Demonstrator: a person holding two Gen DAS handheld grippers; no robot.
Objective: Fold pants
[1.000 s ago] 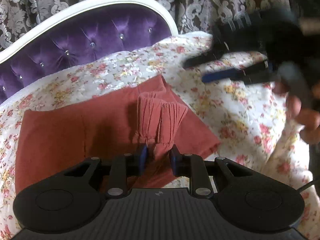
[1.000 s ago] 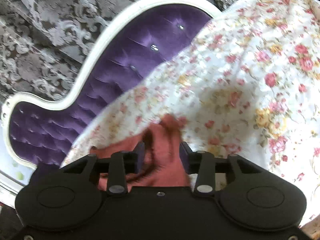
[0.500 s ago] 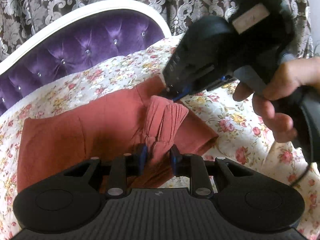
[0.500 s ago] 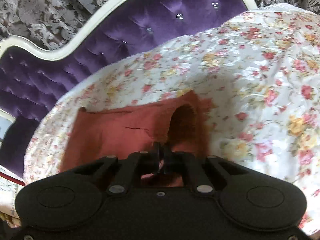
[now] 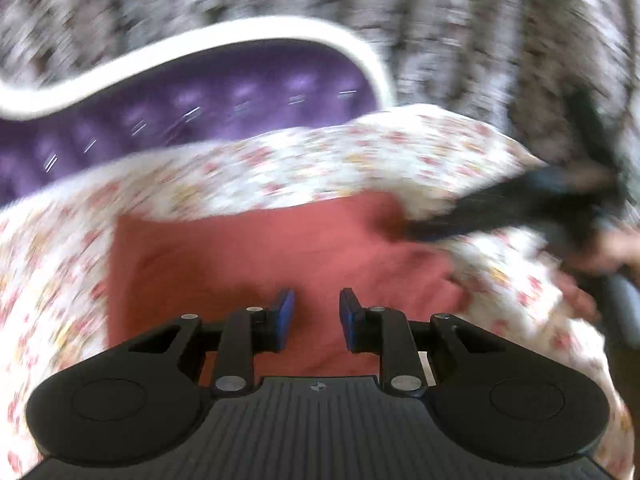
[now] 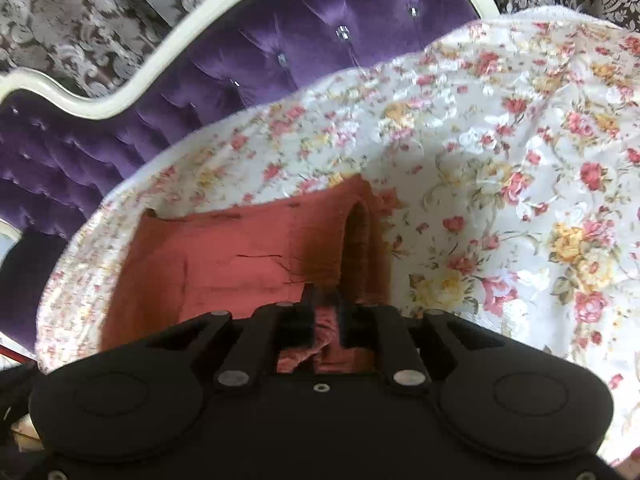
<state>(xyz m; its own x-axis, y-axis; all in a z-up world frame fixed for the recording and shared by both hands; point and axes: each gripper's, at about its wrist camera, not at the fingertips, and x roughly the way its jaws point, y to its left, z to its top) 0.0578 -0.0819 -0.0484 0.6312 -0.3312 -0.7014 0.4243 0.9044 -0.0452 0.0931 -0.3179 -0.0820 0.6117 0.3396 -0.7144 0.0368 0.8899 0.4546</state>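
Lying flat on the white quilted bedspread with pink and yellow roses (image 6: 500,128), the rust-red cloth pants (image 5: 256,256) are already folded into a broad rectangle. Their long axis runs crosswise to both sets of fingers, with a straight edge at the left and a rounded, raised loop of cloth at the right end. The left gripper (image 5: 316,316) hangs just above the near edge of the cloth, its blue-padded fingers (image 5: 285,307) spread apart with nothing between them. The right gripper (image 6: 325,312) is at the right end of the pants; its jaws are opening, and a bunched fold of the red fabric sits between them. Whether the pads press on it I cannot tell. Beyond the fingertips stands a purple tufted velvet headboard with a cream frame (image 6: 304,40).
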